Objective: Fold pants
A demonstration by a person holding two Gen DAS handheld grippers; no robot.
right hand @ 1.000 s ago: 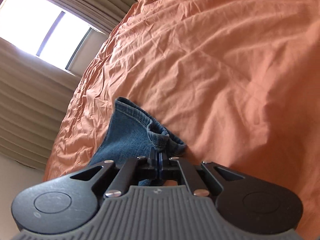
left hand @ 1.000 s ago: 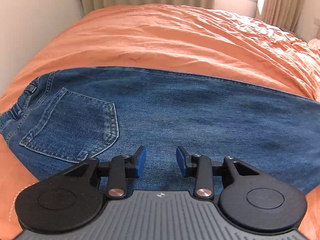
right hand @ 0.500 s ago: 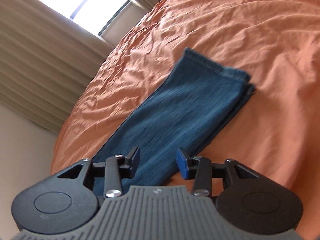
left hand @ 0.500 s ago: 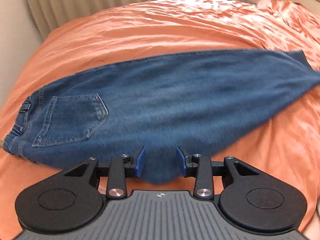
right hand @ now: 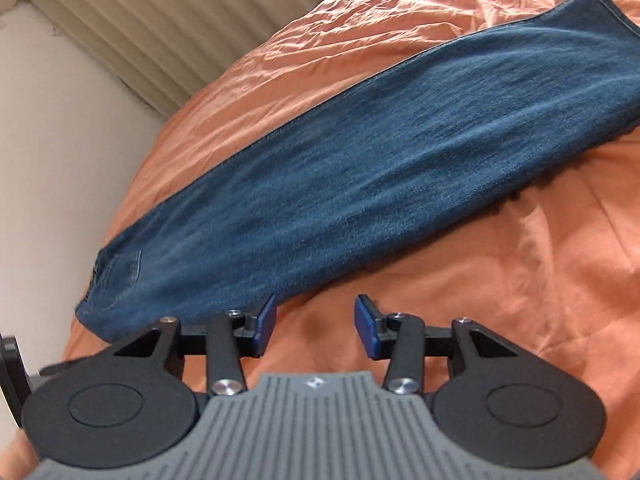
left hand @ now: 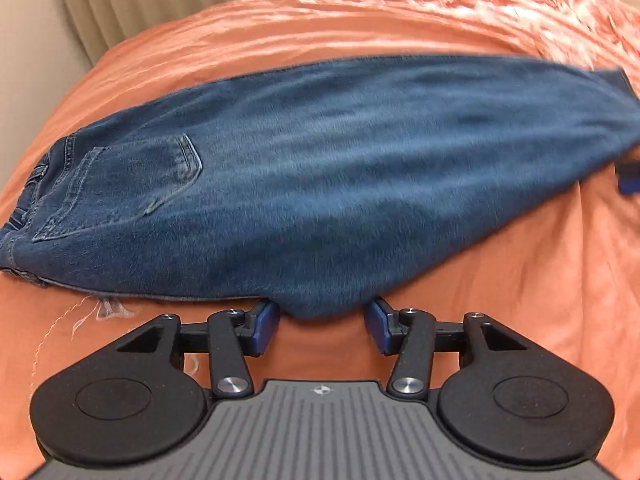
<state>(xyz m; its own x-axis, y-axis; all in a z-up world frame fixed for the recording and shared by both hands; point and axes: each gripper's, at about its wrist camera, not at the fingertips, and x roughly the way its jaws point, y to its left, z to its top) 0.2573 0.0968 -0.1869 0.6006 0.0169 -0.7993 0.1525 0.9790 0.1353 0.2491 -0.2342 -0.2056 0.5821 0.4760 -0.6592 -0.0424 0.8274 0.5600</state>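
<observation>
Blue jeans (left hand: 320, 168) lie flat on the orange bed, folded lengthwise with one leg over the other, waist and back pocket (left hand: 132, 184) at the left, hems at the right. They also show in the right wrist view (right hand: 360, 168), running from lower left to upper right. My left gripper (left hand: 323, 326) is open and empty, just short of the jeans' near edge. My right gripper (right hand: 316, 326) is open and empty, above the sheet beside the near edge. A bit of the right gripper (left hand: 629, 178) shows at the left wrist view's right edge.
The orange bedsheet (left hand: 520, 280) is wrinkled and covers the whole bed. Beige curtains (right hand: 140, 32) and a pale wall (right hand: 60, 168) stand behind the bed. Loose threads (left hand: 104, 308) lie on the sheet by the waistband.
My right gripper has let go of the hem, opened and drawn back along the leg. My left gripper has drawn back from over the jeans to their near edge.
</observation>
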